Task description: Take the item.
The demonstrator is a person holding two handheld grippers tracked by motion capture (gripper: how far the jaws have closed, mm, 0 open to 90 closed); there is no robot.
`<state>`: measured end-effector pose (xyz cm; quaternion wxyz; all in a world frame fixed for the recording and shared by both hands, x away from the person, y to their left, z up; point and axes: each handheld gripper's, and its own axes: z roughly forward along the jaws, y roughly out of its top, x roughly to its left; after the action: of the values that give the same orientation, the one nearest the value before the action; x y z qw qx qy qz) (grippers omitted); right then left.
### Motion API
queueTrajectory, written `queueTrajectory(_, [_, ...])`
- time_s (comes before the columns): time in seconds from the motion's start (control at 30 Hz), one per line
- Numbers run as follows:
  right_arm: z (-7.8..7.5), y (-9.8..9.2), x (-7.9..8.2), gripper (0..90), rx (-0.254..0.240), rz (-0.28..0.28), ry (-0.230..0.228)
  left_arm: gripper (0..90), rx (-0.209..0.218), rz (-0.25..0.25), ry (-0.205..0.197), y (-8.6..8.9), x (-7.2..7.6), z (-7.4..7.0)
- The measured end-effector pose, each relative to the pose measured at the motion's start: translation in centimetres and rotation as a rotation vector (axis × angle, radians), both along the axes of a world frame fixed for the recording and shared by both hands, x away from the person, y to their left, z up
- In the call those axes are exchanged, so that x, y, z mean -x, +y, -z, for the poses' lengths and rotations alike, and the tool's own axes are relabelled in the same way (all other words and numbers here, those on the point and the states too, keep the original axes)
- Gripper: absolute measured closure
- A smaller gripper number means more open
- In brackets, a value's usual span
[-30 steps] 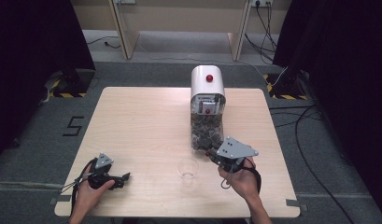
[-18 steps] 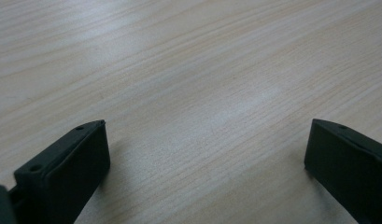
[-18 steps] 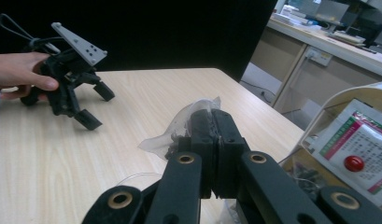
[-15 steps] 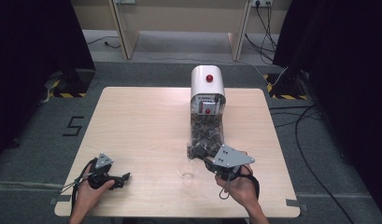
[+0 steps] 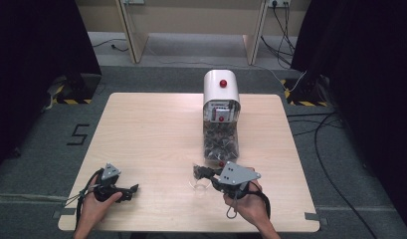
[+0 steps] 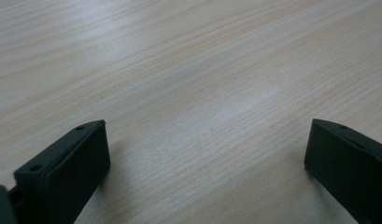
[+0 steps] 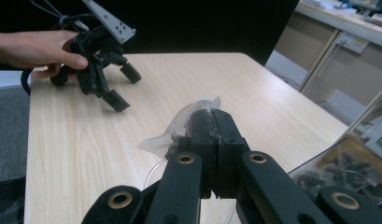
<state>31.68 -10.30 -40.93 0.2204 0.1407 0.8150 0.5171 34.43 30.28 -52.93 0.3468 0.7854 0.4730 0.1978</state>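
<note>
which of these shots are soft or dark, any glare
High view: evenly lit, dark at the side edges. Left gripper view: wood table sharp up close, softer far off, with a pale sheen. Right gripper view: right gripper and clear packet sharp, backdrop dim and blurred.

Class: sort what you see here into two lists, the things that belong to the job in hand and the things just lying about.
In the job:
- right gripper, shut on a clear packet
- clear cup beneath it
- dispenser with its dark packets

Lying about:
- left gripper, open, resting on the table
- cables on the floor
</note>
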Motion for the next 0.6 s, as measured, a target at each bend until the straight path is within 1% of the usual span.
queueTrajectory(0.1, [0.6,0.2,-0.1,89.3,0.012,-0.005,0.014,0.0,0.001,-0.001,0.0,0.0,0.0,0.0])
queueTrajectory(0.43, [1.7,0.4,-0.2,89.1,0.041,-0.01,0.037,0.0,0.001,-0.001,0.0,0.0,0.0,0.0])
queueTrajectory(0.6, [2.4,0.6,-0.4,88.8,0.055,-0.014,0.061,0.0,0.001,-0.001,0.0,0.0,0.0,0.0])
